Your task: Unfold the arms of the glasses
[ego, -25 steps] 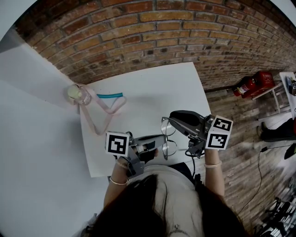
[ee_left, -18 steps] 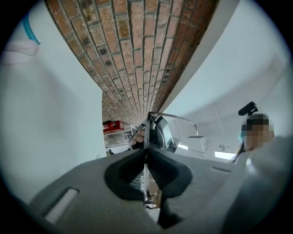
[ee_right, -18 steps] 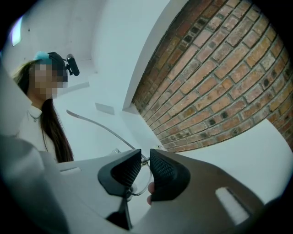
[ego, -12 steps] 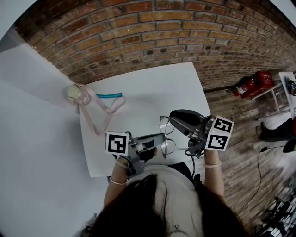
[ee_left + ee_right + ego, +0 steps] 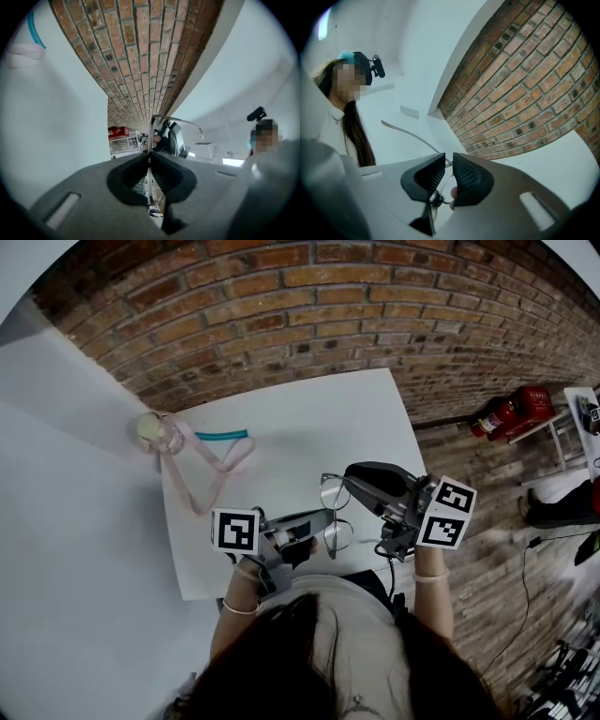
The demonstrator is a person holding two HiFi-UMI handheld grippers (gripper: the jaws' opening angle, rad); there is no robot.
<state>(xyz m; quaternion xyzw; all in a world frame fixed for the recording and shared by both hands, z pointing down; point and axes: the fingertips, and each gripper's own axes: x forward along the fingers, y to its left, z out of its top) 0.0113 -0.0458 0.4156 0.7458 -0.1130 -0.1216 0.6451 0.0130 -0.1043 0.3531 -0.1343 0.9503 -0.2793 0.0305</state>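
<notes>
Nearest the head camera, at the lower centre of the frame, I have two grippers on one pair of glasses. My left gripper has its jaws pressed together on the thin rim of the frame. In the left gripper view the glasses run edge-on up out of the left gripper, and one metal arm sweeps off to the right. My right gripper comes in from the right. In the right gripper view the pads of the right gripper are closed to a narrow slit on the wire near the hinge. From there one arm of the glasses trails to the upper left.

The glasses have a slim metal frame and two clear lenses. They are held up over the near edge of the white counter.

Farther back, at the counter's left side, I count one looped pink strap, one short teal strip and one small clear container. It holds something pale that I cannot identify. Beyond is a brick wall. One red fire extinguisher lies on the floor at the right.
</notes>
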